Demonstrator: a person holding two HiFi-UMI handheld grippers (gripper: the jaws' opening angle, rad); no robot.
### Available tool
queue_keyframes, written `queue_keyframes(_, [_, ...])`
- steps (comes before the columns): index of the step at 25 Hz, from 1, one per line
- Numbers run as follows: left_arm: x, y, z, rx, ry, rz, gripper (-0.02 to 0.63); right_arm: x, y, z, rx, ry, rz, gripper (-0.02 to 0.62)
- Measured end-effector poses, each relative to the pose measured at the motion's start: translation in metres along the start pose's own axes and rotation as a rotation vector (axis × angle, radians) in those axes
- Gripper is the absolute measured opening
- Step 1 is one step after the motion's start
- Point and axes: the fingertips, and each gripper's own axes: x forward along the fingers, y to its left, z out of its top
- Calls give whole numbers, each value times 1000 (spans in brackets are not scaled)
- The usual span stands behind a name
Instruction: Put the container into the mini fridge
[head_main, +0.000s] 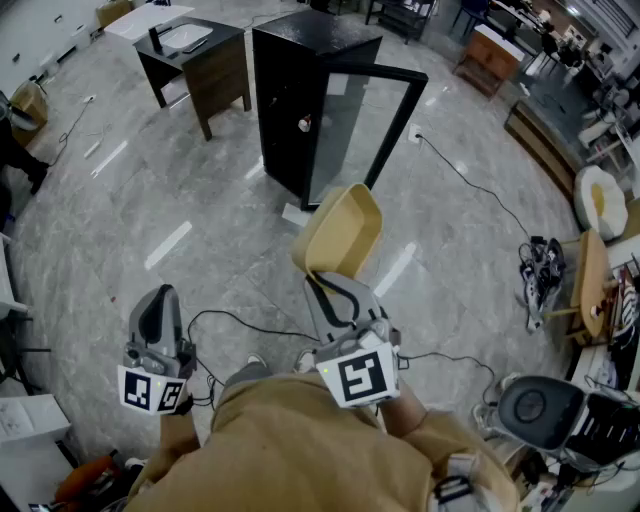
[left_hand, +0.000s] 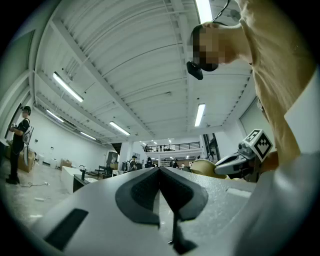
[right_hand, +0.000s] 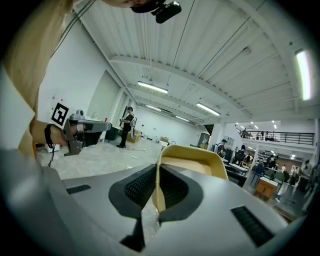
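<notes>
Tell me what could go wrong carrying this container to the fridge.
The right tongs pinch only one wall of the tan plastic container, so it could slip. The open glass door of the black mini fridge juts out; the container might clip it. A black cable on the floor could trip you.

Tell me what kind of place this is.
Probably a big open lab or workshop hall, not a home: a high ribbed ceiling with strip lights, a railed mezzanine, and desks spread over a polished floor where a mini fridge stands with its door open.
</notes>
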Motion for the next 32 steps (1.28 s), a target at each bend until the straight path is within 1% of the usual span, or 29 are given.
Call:
queue_keyframes(5, [12, 14, -3, 9, 22, -34, 3, 21, 0, 8, 24, 1, -16, 14])
queue_keyframes(8, [22, 21, 7, 41, 14, -77, 3, 32, 3, 10, 21, 10, -28, 14])
queue_keyframes(12, [25, 29, 6, 23, 22, -112, 3, 37, 8, 17, 32, 15, -57, 14])
queue_keyframes(16, [28, 43, 7, 26, 17, -128, 3, 52, 16, 24, 45, 1, -54, 14])
queue_keyframes(22, [16, 77, -2, -28, 18, -120, 3, 80, 36, 45, 38, -11, -43, 14])
queue_keyframes(28, [11, 104, 1, -82, -32, -170, 3, 115, 67, 59, 20, 2, -39, 14])
queue_keyframes(32, [5, 114, 10, -85, -64, -213, 3, 123, 84, 66, 10, 6, -51, 14])
